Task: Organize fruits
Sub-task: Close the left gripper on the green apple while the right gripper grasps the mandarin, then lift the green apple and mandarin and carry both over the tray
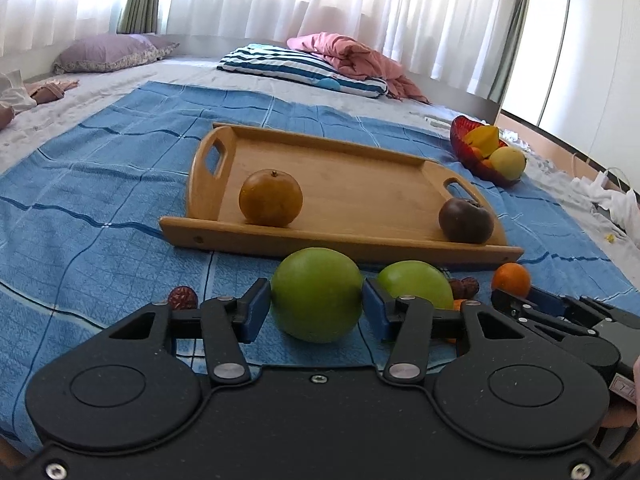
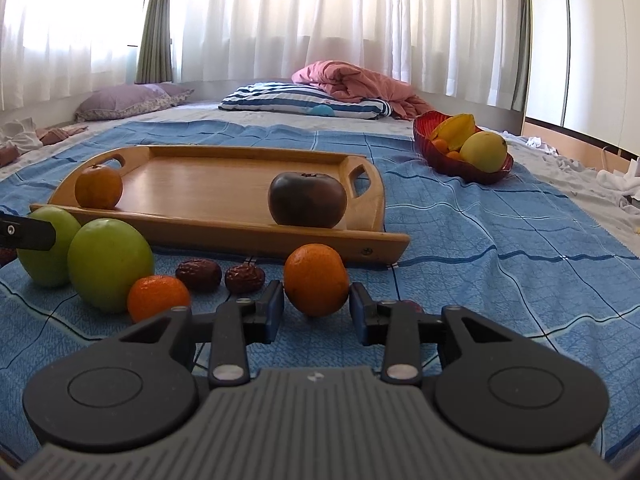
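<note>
The left gripper (image 1: 317, 305) clamped a green apple (image 1: 316, 294) on the blue cloth (image 1: 100, 200). The right gripper (image 2: 317, 309) pinched an orange (image 2: 316, 280).

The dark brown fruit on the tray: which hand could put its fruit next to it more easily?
Probably the right: its gripper grips an orange almost straight in front of the dark fruit; the left's green apple sits further left.

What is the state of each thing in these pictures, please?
Left claw: shut on a green apple.
Right claw: shut on an orange.
Wooden tray: holds a brown-orange fruit and a dark fruit.
Red bowl: filled with fruit.
</note>
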### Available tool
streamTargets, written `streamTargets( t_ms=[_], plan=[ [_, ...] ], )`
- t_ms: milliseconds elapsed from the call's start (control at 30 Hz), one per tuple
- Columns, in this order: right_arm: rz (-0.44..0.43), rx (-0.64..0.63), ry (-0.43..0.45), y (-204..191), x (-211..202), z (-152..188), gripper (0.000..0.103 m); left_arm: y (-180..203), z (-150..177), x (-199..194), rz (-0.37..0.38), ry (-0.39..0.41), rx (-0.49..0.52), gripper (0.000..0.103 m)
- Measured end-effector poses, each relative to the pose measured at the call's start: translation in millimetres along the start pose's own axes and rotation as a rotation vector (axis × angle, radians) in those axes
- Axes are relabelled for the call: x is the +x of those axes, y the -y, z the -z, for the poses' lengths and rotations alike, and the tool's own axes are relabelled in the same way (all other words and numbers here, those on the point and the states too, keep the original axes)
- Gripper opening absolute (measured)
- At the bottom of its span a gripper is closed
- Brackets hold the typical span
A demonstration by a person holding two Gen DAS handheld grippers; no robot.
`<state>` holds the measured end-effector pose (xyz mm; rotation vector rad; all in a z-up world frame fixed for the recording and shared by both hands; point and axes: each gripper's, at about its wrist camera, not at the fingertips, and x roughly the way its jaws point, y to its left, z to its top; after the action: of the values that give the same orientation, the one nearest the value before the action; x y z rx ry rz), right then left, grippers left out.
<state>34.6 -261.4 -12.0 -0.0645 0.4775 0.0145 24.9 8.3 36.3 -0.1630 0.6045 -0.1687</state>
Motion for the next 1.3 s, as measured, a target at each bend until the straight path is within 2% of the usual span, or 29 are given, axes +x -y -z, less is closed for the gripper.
streamTargets(
  t_ms=[200,467,667,867,900,933,967,1033,1167,1300],
  plan=[
    [-0.003,0.015,-0.004,1,2,-1,0.041,-5,0,14,0.036,-0.032,-0.047,0.055],
    [-0.003,0.018,-0.006,1,2,-1,0.042,-11,-1,26,0.062,-0.048,-0.107,0.054],
    [-0.011,0.052,0.009,4,1,-6,0.040,-2,-4,22,0.030,-0.039,-0.043,0.054],
    [-0.014,0.050,0.052,4,-4,-19,0.036,2,-13,10,0.035,0.000,-0.012,0.054],
    [-0.016,0.049,0.053,4,-3,-22,0.034,2,-15,8,0.037,0.009,-0.002,0.054],
    [-0.011,0.045,0.051,4,-2,-24,0.026,3,-17,6,0.035,0.018,0.004,0.054],
    [-0.001,0.039,0.045,3,-1,-26,0.026,3,-19,4,0.034,0.024,0.003,0.054],
    [0.001,0.034,0.032,2,1,-28,0.028,3,-22,2,0.033,0.031,0.003,0.054],
    [-0.011,0.042,0.017,0,2,-23,0.049,-1,-21,2,0.019,0.024,-0.003,0.054],
    [-0.053,0.058,0.001,-1,-1,-17,0.054,-5,-17,3,0.009,0.004,-0.011,0.054]
  ],
)
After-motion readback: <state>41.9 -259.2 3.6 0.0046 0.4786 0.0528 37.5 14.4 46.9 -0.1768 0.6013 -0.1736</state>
